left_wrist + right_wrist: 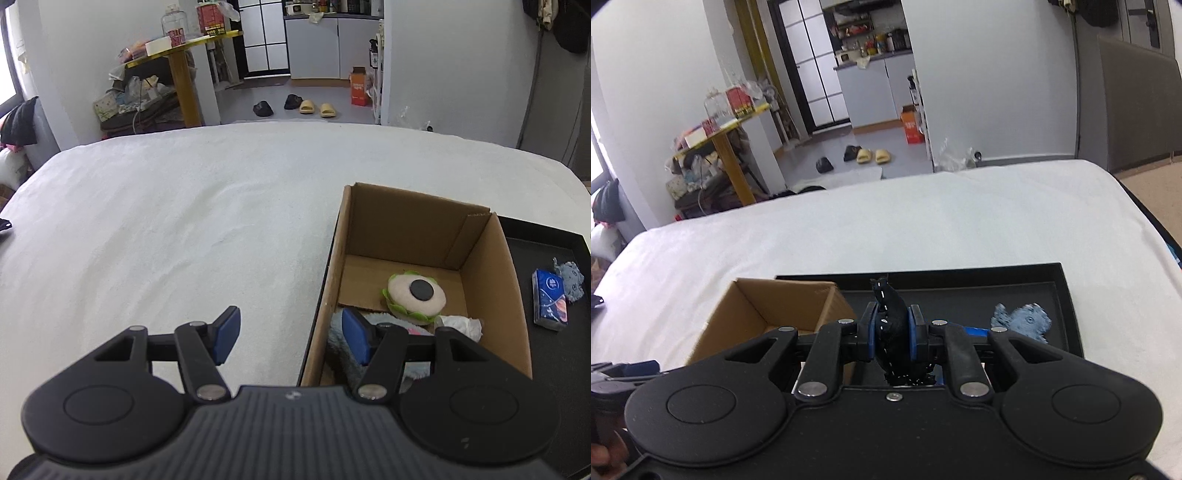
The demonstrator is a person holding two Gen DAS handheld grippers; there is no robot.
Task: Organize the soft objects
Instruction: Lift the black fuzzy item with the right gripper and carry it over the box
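Observation:
A cardboard box sits on a white bed, inside a black tray. In the box lie a round cream plush with a black centre and green frill, a light blue fluffy item and a white crumpled piece. My left gripper is open and empty, straddling the box's left wall. My right gripper is shut on a black soft toy with white stitching, held above the tray just right of the box. A blue-grey plush lies in the tray.
A blue tissue pack and the blue-grey plush lie in the tray right of the box. The white bed spreads to the left and ahead. Beyond it are a yellow table, slippers and an orange box.

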